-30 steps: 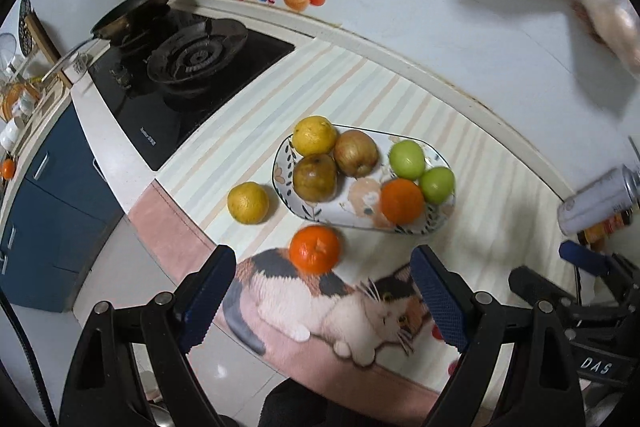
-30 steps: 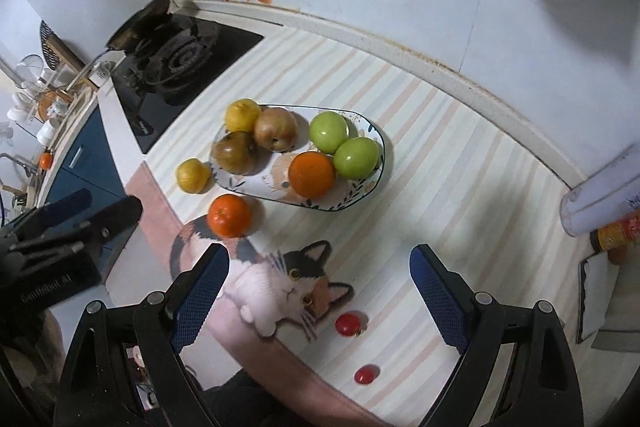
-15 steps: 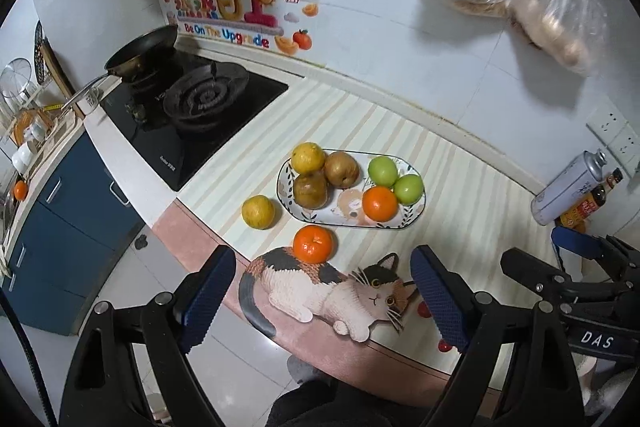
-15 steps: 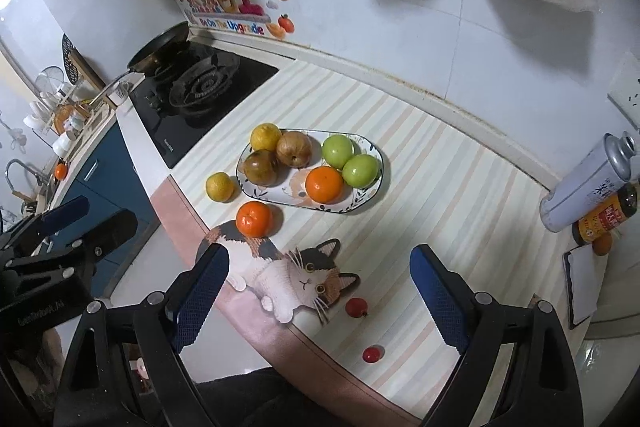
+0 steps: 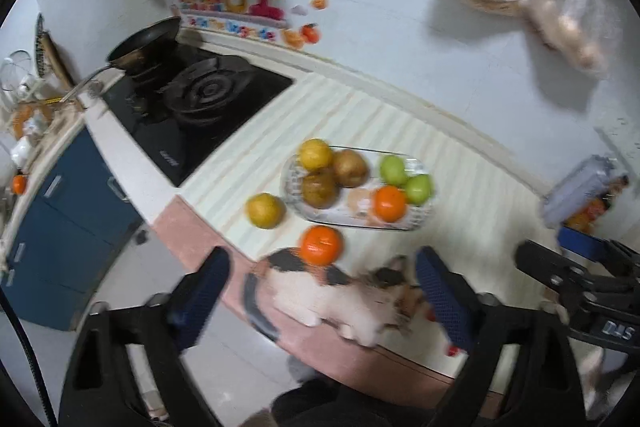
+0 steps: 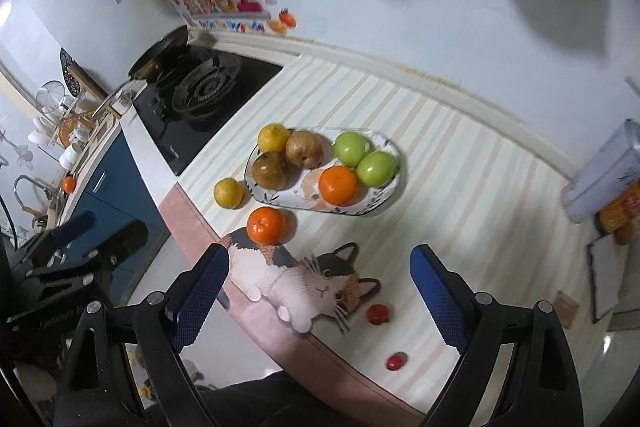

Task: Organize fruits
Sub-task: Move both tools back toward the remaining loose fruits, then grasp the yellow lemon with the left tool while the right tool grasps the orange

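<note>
Your fruit plate point(image 6: 384, 205) sits mid-counter on the striped mat point(image 6: 460, 187), holding six fruits. An orange point(image 6: 266, 225) and a yellow fruit point(image 6: 228, 192) lie just beside it. Your left gripper point(image 5: 320, 293) and right gripper point(image 6: 318, 291) hang wide apart, holding nothing.

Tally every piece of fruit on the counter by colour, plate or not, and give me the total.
Orange: 2
Yellow: 2
Brown: 2
Green: 2
Small red: 2
Total: 10
</note>
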